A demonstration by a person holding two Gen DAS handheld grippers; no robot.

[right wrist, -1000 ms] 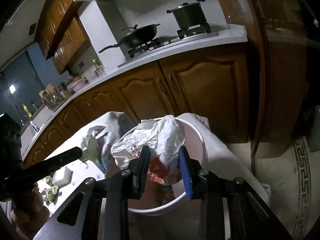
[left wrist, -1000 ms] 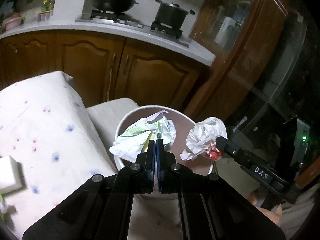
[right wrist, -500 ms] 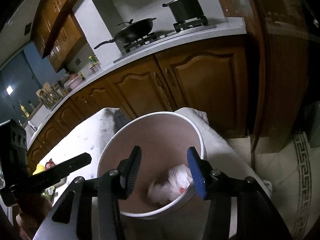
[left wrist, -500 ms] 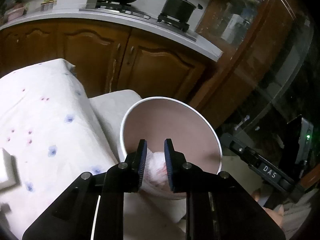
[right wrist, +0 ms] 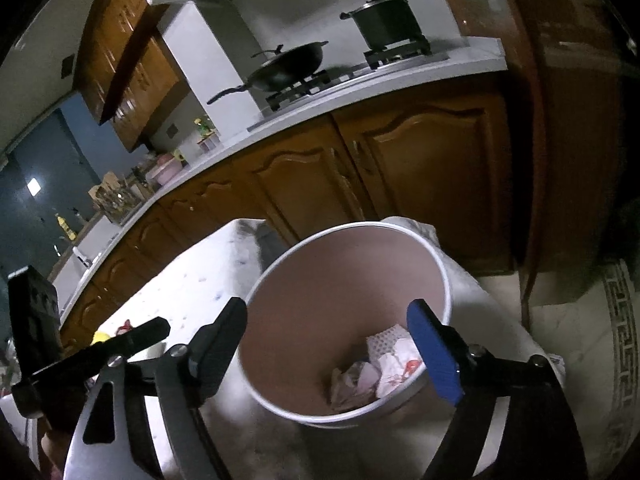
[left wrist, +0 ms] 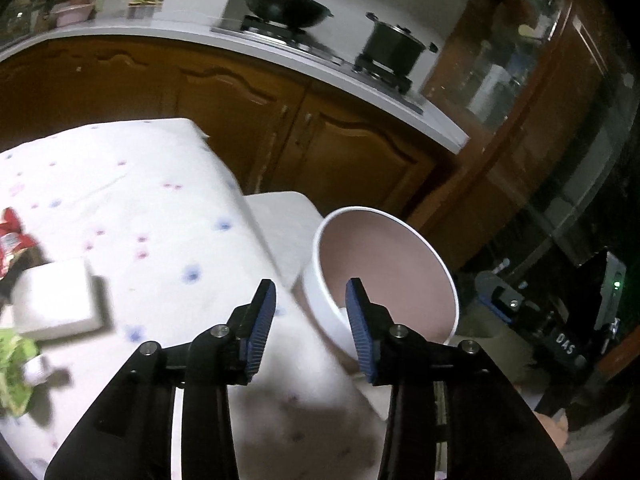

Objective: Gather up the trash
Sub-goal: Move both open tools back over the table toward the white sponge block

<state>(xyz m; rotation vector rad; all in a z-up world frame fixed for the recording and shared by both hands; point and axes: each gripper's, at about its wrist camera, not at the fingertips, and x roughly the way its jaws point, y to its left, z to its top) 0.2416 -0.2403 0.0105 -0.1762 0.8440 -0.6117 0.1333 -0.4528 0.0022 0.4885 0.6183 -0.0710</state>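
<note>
Holding crumpled white paper trash [right wrist: 382,372], the round white pink-lined bin [right wrist: 444,280] stands beside the flower-print-clothed bench [left wrist: 132,200]; both grippers' fingers gape apart, empty.

A black wok [left wrist: 286,10] and a dark lidded pot [left wrist: 394,46] are seen on the stove [left wrist: 316,50], set into a pale countertop [left wrist: 436,130] over brown wooden cabinets [left wrist: 344,156]. A floral tablecloth [left wrist: 152,216] is spread below, and a white block [left wrist: 56,300] is laid on it.
</note>
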